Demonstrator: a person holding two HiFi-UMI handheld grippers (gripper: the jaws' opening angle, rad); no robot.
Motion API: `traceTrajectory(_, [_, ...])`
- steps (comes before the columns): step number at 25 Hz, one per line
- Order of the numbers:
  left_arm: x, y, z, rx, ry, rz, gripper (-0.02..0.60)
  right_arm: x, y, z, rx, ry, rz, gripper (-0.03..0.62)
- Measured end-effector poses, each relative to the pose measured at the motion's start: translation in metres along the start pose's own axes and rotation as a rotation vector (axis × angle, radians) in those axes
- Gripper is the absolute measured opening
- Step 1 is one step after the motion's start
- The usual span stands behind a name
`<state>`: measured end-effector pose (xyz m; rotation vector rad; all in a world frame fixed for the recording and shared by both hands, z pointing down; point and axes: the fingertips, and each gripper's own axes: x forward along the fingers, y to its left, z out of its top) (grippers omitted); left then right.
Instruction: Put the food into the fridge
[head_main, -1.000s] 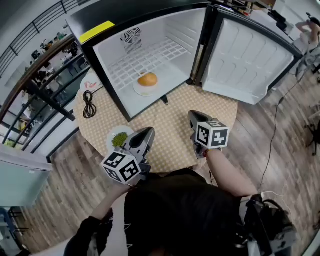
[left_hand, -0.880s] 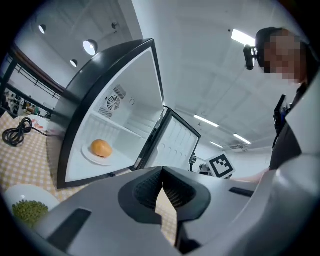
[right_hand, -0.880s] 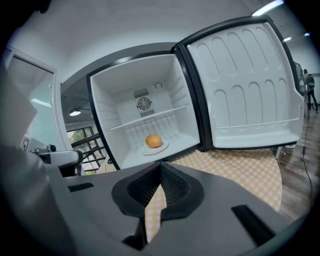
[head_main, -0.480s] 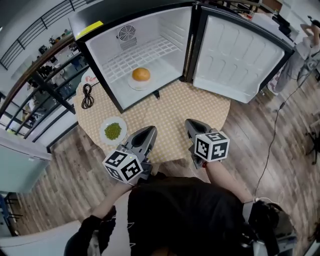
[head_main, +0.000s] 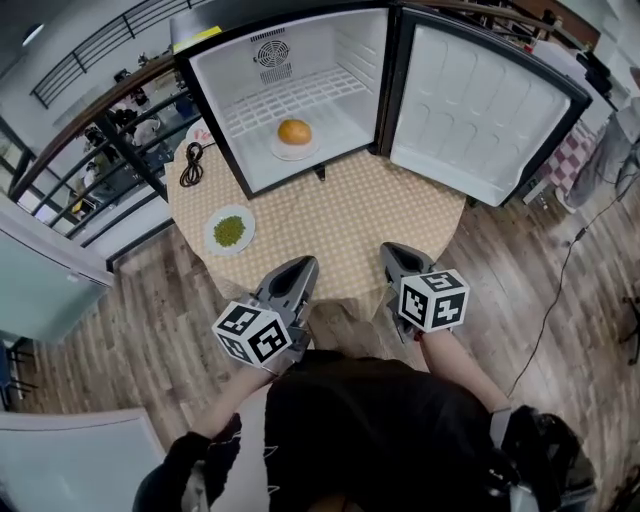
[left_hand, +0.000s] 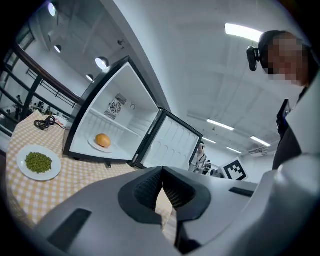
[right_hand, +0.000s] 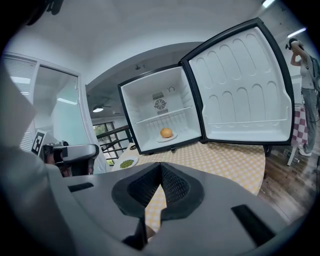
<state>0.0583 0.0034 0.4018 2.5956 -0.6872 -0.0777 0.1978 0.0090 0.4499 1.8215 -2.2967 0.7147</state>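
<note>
A small fridge (head_main: 215, 60) stands open at the table's far side, its door (head_main: 480, 110) swung right. Inside it, an orange bun (head_main: 294, 131) lies on a white plate (head_main: 281, 151). A second white plate with green peas (head_main: 229, 231) rests on the checked table's (head_main: 390, 210) left part, outside the fridge. My left gripper (head_main: 297, 272) and right gripper (head_main: 393, 258) hang at the table's near edge, both shut and empty. The left gripper view shows the peas (left_hand: 38, 162) and bun (left_hand: 103, 140); the bun (right_hand: 166, 132) and peas (right_hand: 127, 163) also appear in the right gripper view.
A coiled black cable (head_main: 190, 166) lies on the table left of the fridge. Railings (head_main: 110, 150) and a drop to a lower floor run along the left. A person (right_hand: 306, 95) stands far right beyond the fridge door. Wooden floor surrounds the round table.
The head view has drawn back from the table: the fridge and plates now sit farther away, and both grippers have come back to the table's near edge. Jaws stay shut.
</note>
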Motion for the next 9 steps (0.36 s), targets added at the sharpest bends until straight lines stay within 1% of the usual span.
traceTrajectory(4, [0.002,-0.005,0.001,0.002,0.002,0.015,0.011,0.0,0.001,0.002,-0.005,0.008,0.022,0.015])
traceTrajectory(9, [-0.009,-0.037,0.01,0.012,-0.007,0.015,0.011,-0.031,0.009,0.009,-0.019,0.008,0.029,0.015])
